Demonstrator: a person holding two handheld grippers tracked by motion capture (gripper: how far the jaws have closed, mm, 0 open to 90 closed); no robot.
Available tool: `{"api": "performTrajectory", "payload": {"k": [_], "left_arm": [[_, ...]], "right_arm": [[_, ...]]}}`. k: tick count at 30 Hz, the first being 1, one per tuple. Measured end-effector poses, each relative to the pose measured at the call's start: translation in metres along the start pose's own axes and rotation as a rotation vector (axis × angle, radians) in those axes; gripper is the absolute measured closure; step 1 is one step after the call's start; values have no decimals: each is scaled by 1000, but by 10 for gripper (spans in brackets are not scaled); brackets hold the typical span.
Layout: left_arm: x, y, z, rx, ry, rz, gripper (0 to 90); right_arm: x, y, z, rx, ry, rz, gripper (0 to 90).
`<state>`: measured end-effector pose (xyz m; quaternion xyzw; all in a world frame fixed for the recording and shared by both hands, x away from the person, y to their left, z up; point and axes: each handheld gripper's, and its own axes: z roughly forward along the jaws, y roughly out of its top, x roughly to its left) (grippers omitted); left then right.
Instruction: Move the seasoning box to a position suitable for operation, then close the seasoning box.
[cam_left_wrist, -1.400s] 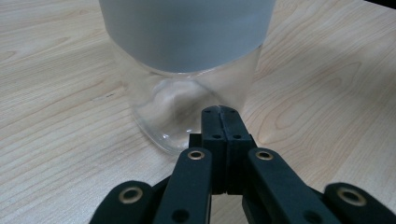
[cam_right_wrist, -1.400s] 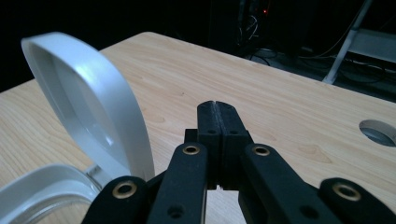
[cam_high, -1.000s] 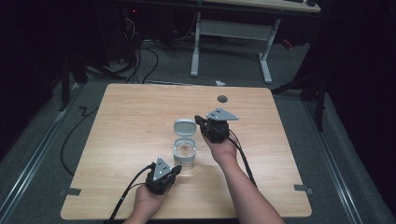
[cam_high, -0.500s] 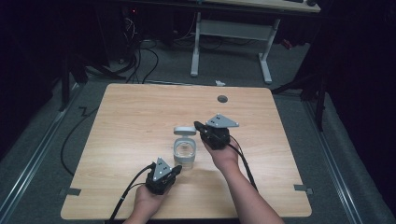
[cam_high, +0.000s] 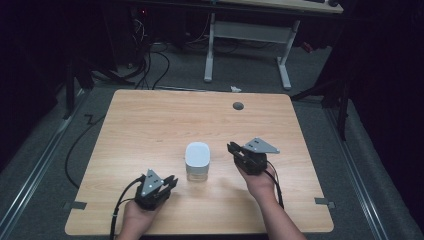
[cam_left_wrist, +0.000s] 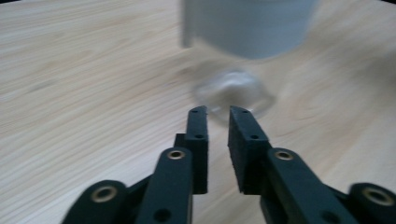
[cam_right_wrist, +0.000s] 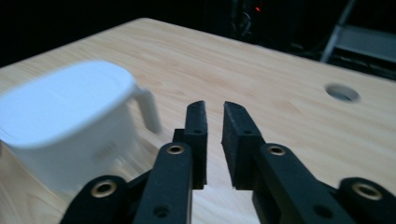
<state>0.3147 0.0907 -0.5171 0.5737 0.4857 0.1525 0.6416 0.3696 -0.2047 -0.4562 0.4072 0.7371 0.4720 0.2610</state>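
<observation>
Clear container (cam_high: 197, 170) with white lid (cam_high: 197, 152) standing upright near the middle of the wooden surface (cam_high: 150, 120), between both hands and touched by neither. Left gripper (cam_high: 169, 182) held low at the near edge, hand (cam_high: 136, 216) coming in from below, wrist angled so the fingers (cam_left_wrist: 197, 135) aim up and rightward at the container's base; just beside it but apart. Fingers parted by a narrow gap, having just been opening, nothing between them. Right gripper (cam_high: 234, 150) off to the container's right, forearm (cam_high: 280, 220) slanting in from the lower edge, grey three-cornered plate (cam_high: 260, 145) on top, fingers (cam_right_wrist: 236, 140) pointing left and slightly away toward the lid. Likewise slightly parted, just been opening, gap empty. In the right gripper view, lid tab (cam_right_wrist: 148, 109) left of the fingertips, clear of them. Round hole (cam_high: 238, 105) in the surface well beyond.
</observation>
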Motion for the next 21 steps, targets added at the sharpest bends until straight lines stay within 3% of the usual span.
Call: {"api": "performTrajectory", "payload": {"k": [5,10,14,16,19,21], "left_arm": [[35,15,-9,-51,108,-53,664],[55,19,-14,-69,173,-70,616],[59,16,-18,-81,197,-101,604],[57,14,-18,-75,197,-87,599],[52,13,-18,-66,191,-50,593],[51,14,-18,-69,186,-46,588]], "right_arm": [[-33,-33,-20,44,-84,68,674],[-59,-72,-48,96,-174,102,548],[-58,-102,-77,69,-252,92,490],[-57,-112,-86,80,-253,116,471],[-60,-110,-91,80,-269,85,453],[-61,-108,-91,65,-266,100,434]]}}
